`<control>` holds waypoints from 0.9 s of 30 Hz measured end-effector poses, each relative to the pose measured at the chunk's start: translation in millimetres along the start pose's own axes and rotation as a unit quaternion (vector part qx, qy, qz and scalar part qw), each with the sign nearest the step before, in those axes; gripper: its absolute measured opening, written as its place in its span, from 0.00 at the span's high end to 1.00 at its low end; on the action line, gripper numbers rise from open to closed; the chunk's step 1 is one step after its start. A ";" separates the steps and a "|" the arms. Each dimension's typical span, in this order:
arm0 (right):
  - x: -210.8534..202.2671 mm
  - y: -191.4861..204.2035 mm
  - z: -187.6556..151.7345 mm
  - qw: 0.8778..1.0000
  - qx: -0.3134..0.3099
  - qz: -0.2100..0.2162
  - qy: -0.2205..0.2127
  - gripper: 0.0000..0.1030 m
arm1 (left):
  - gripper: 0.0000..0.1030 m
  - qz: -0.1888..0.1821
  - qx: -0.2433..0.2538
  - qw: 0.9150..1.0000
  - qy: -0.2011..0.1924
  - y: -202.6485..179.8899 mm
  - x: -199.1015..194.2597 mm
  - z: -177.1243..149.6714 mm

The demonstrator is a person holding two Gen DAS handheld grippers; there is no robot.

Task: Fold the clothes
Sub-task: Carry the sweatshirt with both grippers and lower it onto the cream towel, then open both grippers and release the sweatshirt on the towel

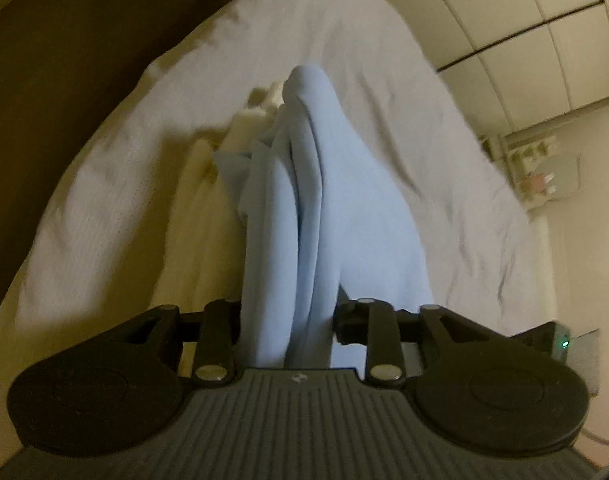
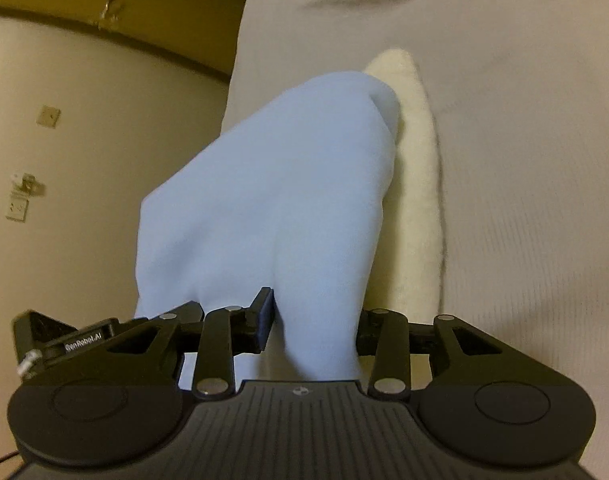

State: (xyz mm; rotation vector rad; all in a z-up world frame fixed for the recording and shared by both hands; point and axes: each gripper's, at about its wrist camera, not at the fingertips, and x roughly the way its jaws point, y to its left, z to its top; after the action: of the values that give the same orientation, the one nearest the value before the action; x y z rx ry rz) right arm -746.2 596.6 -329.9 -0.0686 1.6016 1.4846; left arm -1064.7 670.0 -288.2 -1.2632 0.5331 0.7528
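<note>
blue garment [image 1: 312,200] fills forward path, cream cloth [image 2: 416,184] beside, possibly touching

Garment [image 1: 336,208] is plain pale blue, no print, w/ a cream-white fuzzy cloth [image 1: 248,128] just left of it in left wrist view and on its right, far side, in right wrist view [image 2: 416,184]. Bed sheet [image 1: 404,92] is white-grey w/ a fine dotted/ribbed weave, headboard [image 1: 56,80] at far left dark brown, cupboard panels [image 1: 524,12] at far right off-white w/ dark seams. Both hand-held grippers — left [image 1: 288,320], right [image 2: 316,320] — are matte black w/ silver rivets and a grey ribbed body; left one shows a small green light [image 1: 564,345] at near right, right one has white lettering on a black label [image 2: 83,345], and wall [image 2: 104,200] at left is beige under a mustard-yellow band.
</note>
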 end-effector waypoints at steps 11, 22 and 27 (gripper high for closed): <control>-61.8 -18.0 -26.0 0.997 -0.061 -0.043 -0.002 0.69 | 0.76 0.043 0.031 0.998 -0.026 -8.0 -29.3 -23.9; -68.0 12.7 -39.8 0.990 -0.113 -0.082 -0.006 0.49 | 0.64 0.141 0.064 0.987 -0.048 -38.3 -45.3 -27.2; -77.9 30.5 -65.4 0.981 -0.161 -0.111 0.007 0.50 | 0.72 0.172 0.064 0.977 -0.108 -62.5 -89.3 -66.0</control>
State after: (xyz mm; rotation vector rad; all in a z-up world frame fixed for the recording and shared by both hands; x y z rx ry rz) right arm -756.5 511.4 -267.4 -0.4277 1.3030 1.5533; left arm -1073.0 579.7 -198.6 -0.9651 0.6206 1.1142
